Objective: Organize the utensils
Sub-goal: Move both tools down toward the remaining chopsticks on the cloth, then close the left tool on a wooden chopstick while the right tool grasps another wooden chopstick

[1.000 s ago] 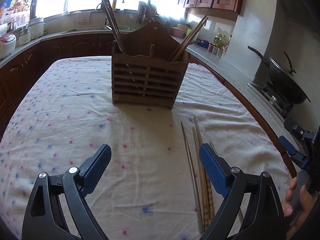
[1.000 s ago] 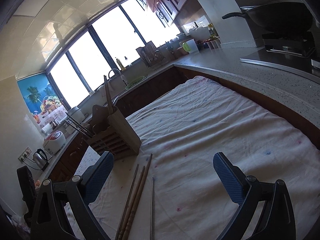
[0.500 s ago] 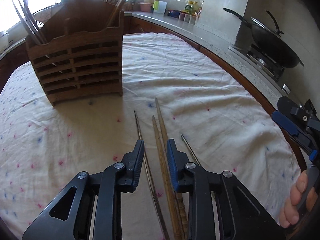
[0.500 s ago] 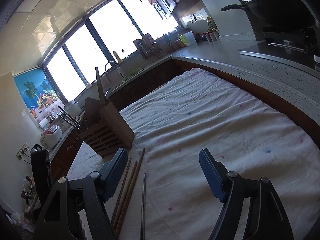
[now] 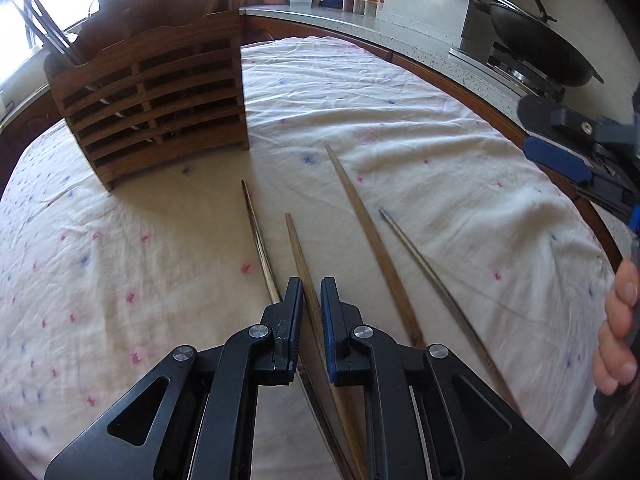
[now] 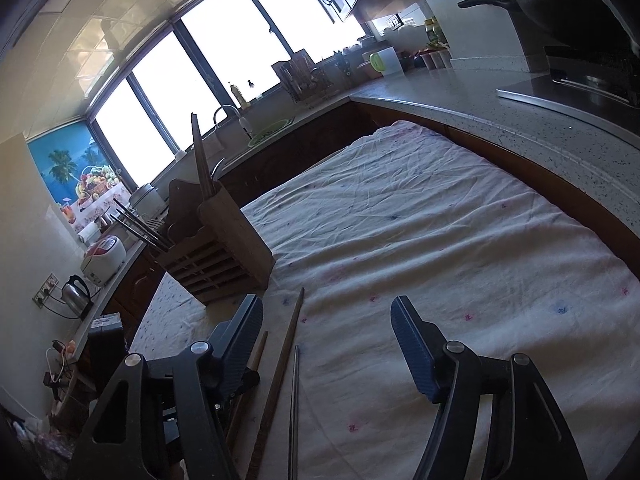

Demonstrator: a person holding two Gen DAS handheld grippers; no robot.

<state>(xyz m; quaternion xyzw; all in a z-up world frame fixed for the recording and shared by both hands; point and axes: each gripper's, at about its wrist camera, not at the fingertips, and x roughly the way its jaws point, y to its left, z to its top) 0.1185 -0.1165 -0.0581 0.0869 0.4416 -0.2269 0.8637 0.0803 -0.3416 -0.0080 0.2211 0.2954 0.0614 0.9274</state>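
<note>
Several chopsticks lie on the cloth-covered table (image 5: 400, 92). My left gripper (image 5: 311, 300) is shut on a wooden chopstick (image 5: 298, 244). A metal chopstick (image 5: 256, 236) lies just left of it. Another wooden chopstick (image 5: 368, 232) and a metal chopstick (image 5: 424, 272) lie to the right. The slatted wooden utensil holder (image 5: 156, 96) stands at the far left with chopsticks in it. My right gripper (image 6: 326, 328) is open and empty above the cloth, with the wooden chopstick (image 6: 284, 360), the metal chopstick (image 6: 295, 400) and the holder (image 6: 224, 256) in its view.
A stone countertop (image 5: 432, 52) curves around the table's right side, with a black wok (image 5: 536, 48) on a stove. Jars and a cup stand at the back counter. A sink, rice cooker (image 6: 104, 256) and kettle (image 6: 76, 292) are along the left counter.
My left gripper closed from wide open, moved forward and down to the chopsticks and now grips a wooden one. My right gripper narrowed a little and shifted closer to the chopsticks.
</note>
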